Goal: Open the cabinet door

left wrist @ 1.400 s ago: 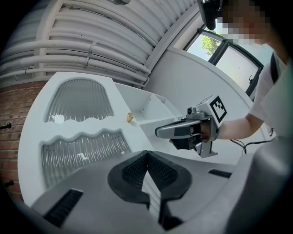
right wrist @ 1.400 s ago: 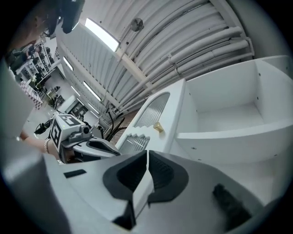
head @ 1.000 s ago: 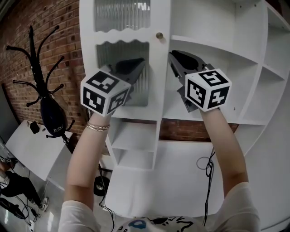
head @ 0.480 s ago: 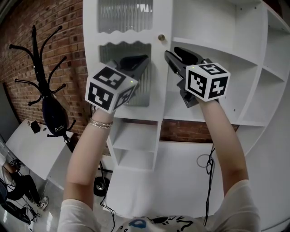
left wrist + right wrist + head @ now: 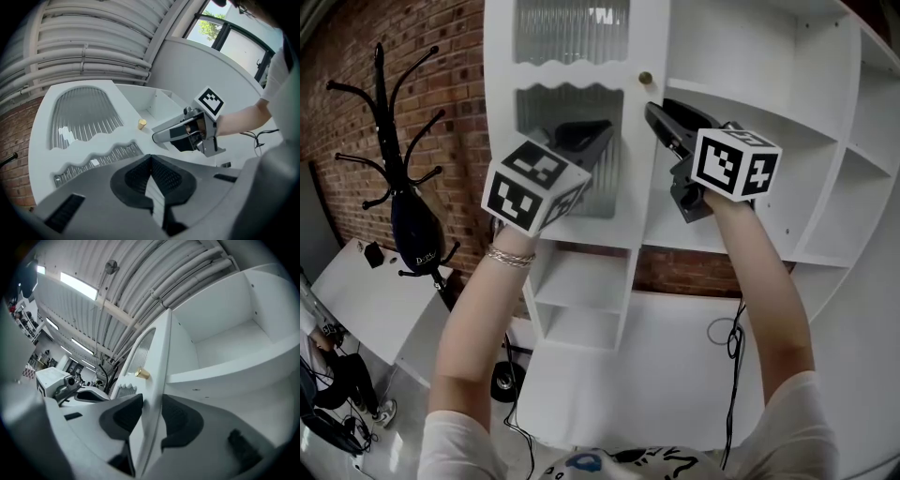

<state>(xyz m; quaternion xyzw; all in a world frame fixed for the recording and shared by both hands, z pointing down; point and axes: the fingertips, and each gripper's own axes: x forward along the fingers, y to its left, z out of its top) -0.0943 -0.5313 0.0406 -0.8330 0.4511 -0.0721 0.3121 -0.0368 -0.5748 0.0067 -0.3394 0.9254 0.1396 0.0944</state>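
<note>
Cabinet door (image 5: 572,73) hangs at the left of the white cabinet, slightly ajar, with its free edge beside the open shelf (image 5: 234,364) and the brass knob (image 5: 645,78) near the top of that edge.

The right gripper (image 5: 656,105) straddles the free edge just below the knob. Its jaws have just been opening wide and then closing a little, and they now sit against both faces of the door with no gap visible. This is judged to be a pinch on the edge.

The left gripper (image 5: 607,127) hangs in front of the ribbed glass panel (image 5: 553,105), jaws closed together on nothing.

Procedure:
1. Confirm the pinch is firm.
2. Draw the edge outward along an arc about the hinge side, probably the left.
3. Let the wrist turn with the door so the pads stay square.
4. Move the left gripper clear of the glass.
</note>
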